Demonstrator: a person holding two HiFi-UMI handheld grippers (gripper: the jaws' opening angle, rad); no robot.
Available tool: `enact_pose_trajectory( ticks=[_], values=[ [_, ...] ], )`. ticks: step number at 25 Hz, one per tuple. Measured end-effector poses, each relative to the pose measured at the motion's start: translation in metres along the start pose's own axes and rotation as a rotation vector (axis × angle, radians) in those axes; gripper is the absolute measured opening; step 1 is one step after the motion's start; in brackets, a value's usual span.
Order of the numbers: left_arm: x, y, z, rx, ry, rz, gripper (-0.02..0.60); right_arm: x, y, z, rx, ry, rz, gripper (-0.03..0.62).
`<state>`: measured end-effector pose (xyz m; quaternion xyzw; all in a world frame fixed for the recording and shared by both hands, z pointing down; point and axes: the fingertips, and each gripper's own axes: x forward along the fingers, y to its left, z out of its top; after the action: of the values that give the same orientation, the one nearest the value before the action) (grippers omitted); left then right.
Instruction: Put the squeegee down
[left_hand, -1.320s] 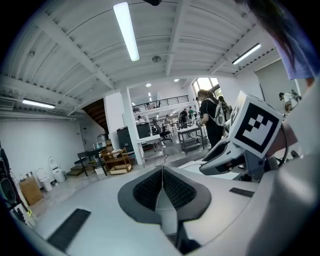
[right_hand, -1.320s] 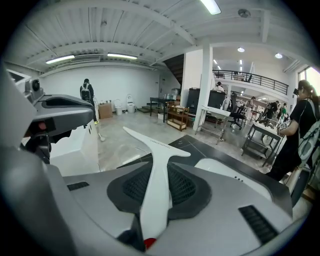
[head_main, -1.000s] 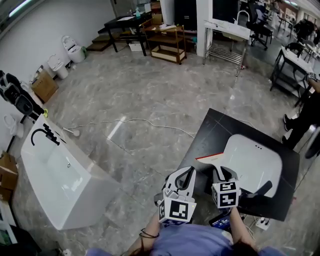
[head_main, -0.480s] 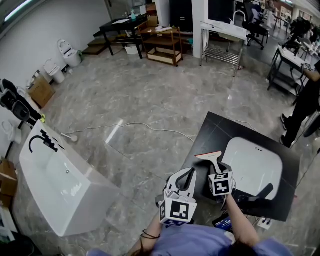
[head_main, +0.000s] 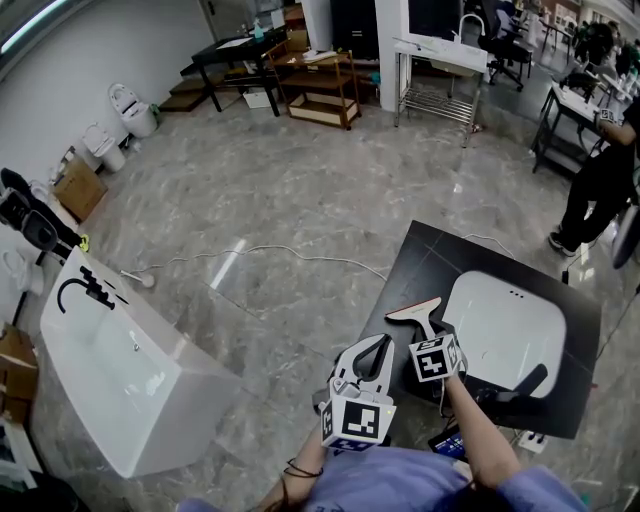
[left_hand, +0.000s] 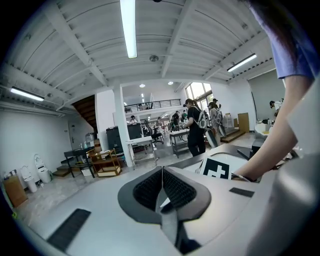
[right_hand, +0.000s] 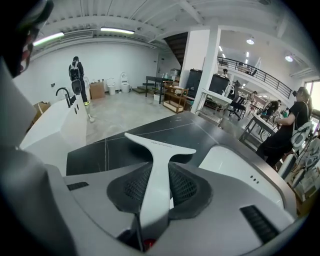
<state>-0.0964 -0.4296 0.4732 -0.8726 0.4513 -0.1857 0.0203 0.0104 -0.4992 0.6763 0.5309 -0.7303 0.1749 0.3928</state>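
Note:
The squeegee (head_main: 419, 314) is white and T-shaped with a red-edged blade. It hangs just over the front left part of the black countertop (head_main: 418, 262). My right gripper (head_main: 429, 337) is shut on its handle. In the right gripper view the handle runs up between the pads and the squeegee's blade (right_hand: 159, 145) lies crosswise above the dark slab (right_hand: 100, 152), with the right gripper (right_hand: 160, 173) behind it. My left gripper (head_main: 374, 347) hovers left of the counter, off its edge. Seen in the left gripper view, the left gripper (left_hand: 162, 173) is shut with nothing in it.
A white sink basin (head_main: 506, 326) is set in the countertop, with a black faucet (head_main: 521, 384) at its near side. A white bathtub (head_main: 118, 368) stands at the left. A white cable (head_main: 290, 255) crosses the floor. A person (head_main: 598, 180) stands at the far right.
My right gripper has carried the squeegee forward and down, from the basin's near edge out over the black countertop. The left gripper has kept still.

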Motion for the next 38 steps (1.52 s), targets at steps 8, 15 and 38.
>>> enact_pose_trajectory(
  ticks=[8, 15, 38],
  values=[
    [0.004, -0.002, -0.005, -0.012, 0.019, 0.005, 0.018, 0.004, 0.014, -0.018, 0.086, 0.082, 0.154, 0.248],
    [0.004, -0.005, -0.008, -0.016, 0.027, -0.004, 0.018, -0.008, 0.005, -0.022, 0.196, 0.064, 0.148, 0.252],
    [-0.005, -0.015, -0.009, -0.034, 0.011, -0.015, 0.018, -0.153, 0.012, 0.021, 0.434, -0.265, 0.227, 0.189]
  ],
)
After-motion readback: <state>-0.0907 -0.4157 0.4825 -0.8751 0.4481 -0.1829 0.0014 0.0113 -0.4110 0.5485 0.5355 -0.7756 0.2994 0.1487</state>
